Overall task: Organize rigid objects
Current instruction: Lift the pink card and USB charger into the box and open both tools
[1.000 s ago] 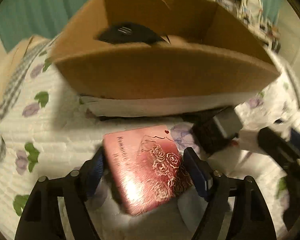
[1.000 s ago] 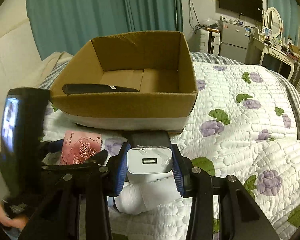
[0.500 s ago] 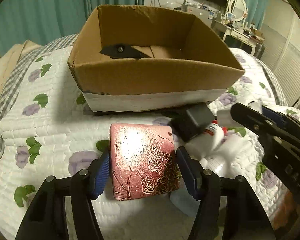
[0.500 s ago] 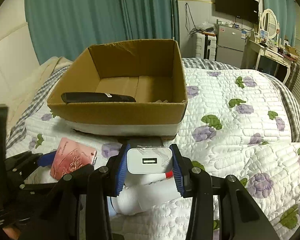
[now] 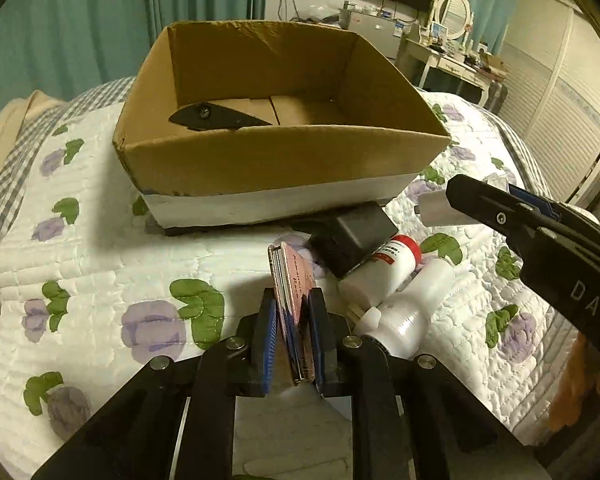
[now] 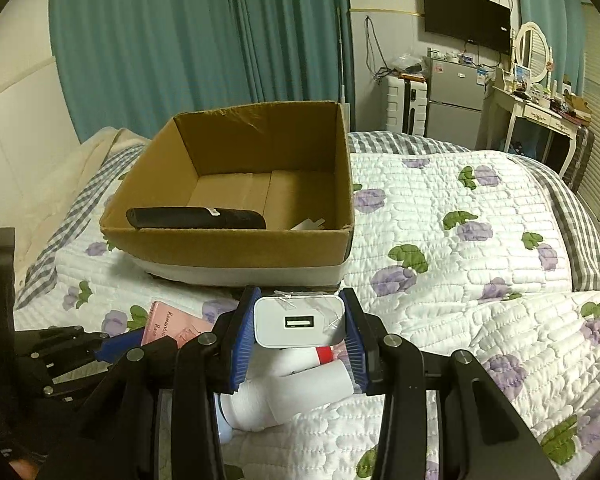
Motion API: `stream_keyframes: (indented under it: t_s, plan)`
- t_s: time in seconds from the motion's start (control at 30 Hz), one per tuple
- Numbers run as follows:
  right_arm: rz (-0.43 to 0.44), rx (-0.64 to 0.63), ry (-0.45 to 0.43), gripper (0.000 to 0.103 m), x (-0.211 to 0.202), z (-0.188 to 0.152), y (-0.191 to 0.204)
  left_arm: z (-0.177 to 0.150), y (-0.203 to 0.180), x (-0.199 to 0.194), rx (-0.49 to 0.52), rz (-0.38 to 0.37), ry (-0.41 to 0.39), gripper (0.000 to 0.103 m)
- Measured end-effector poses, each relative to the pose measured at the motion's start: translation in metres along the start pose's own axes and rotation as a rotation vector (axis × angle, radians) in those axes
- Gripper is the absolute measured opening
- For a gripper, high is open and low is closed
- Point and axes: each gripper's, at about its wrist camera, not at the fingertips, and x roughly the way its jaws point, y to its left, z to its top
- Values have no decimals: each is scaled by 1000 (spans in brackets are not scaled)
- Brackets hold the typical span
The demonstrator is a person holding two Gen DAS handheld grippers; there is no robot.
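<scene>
My left gripper (image 5: 293,316) is shut on a flat pink rose-printed box (image 5: 294,280), held on edge above the quilt. My right gripper (image 6: 300,320) is shut on a white USB charger (image 6: 299,322) and holds it above the quilt, in front of the open cardboard box (image 6: 236,248). The cardboard box (image 5: 260,160) holds a black remote (image 6: 196,218), which also shows in the left wrist view (image 5: 212,117). The pink box (image 6: 172,326) and the left gripper show at the lower left of the right wrist view.
A black block (image 5: 352,236), a red-capped white bottle (image 5: 380,272) and a larger white bottle (image 5: 408,312) lie on the floral quilt (image 5: 100,280) before the cardboard box. A dresser (image 6: 540,120) and fridge (image 6: 454,96) stand beyond the bed.
My left gripper closed on the pink box, which turned from lying flat to standing on edge between the fingers. My right gripper rose slightly with the charger.
</scene>
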Motion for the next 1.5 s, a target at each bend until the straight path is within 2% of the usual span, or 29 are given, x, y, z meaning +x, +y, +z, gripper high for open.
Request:
stream_keyframes:
  t_s: [0.13, 0.3, 0.5, 0.63, 0.83, 1.0, 1.1, 1.17, 1.2, 1.23, 1.27, 1.3, 1.5]
  plan:
    - [3, -5, -2, 40, -1, 0, 0, 3, -3, -4, 6, 3, -22, 12]
    - [14, -10, -36, 39, -15, 9, 1, 14, -13, -37, 34, 29, -112, 10]
    - [6, -58, -104, 40, -33, 38, 7, 52, -13, -84, 31, 2, -231, 9]
    - [18, -82, -156, 40, -42, 66, 10, 85, -8, -95, 33, 18, -281, 9]
    - [20, -138, -191, 39, -28, 105, 17, 132, 1, -63, 43, 47, -251, 9]
    - [13, -157, -159, 39, 9, 116, 19, 149, 17, -14, 32, 92, -178, 10]
    - [21, -159, -133, 39, 30, 113, 17, 147, 26, 6, 37, 112, -167, 10]
    - [26, -157, -117, 39, 41, 110, 14, 147, 34, 15, 24, 94, -181, 15]
    - [28, -157, -111, 39, 47, 108, 14, 147, 38, 16, 15, 84, -194, 22]
    - [29, -158, -106, 39, 52, 108, 15, 148, 42, 18, 3, 83, -204, 42]
    - [30, -159, -104, 39, 54, 107, 14, 149, 44, 18, -2, 86, -208, 55]
    - [30, -159, -101, 40, 57, 107, 14, 150, 47, 18, -12, 96, -223, 62]
    - [28, -165, -85, 40, 79, 115, 19, 147, 58, 9, -44, 88, -231, 62]
